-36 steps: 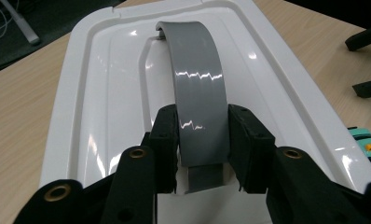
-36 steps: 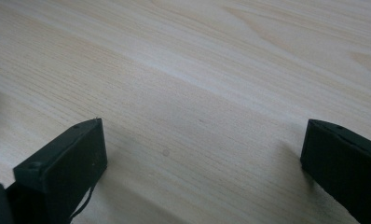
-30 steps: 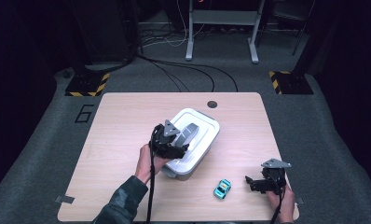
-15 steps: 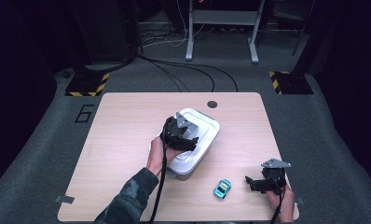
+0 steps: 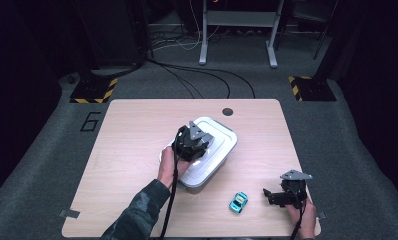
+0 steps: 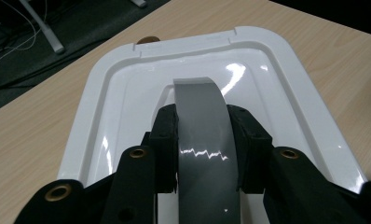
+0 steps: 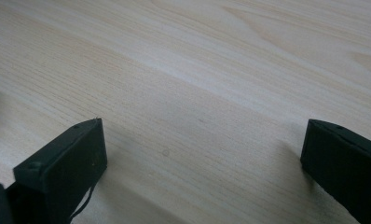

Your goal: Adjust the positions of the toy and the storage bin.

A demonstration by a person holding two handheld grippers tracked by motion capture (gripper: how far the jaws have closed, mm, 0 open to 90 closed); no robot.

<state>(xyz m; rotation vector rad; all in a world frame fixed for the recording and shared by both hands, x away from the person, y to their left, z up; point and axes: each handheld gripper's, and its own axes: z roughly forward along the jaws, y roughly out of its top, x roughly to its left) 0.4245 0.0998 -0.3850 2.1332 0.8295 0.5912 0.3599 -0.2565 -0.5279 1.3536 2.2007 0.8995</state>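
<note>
The left gripper has just closed its jaws on the lid's grey handle; a straight lift suits (right gripper, lower right, stands wide open, empty).

Right hand-held gripper – jaws wide apart, over bare wood table.

My high view: table evenly lit from above, surrounding floor sinks into near black. Left gripper view sharp; I see glare streaks on white lid and grey handle. Right gripper view bright; jaws soft-focused, casting soft shadows on wood.
</note>
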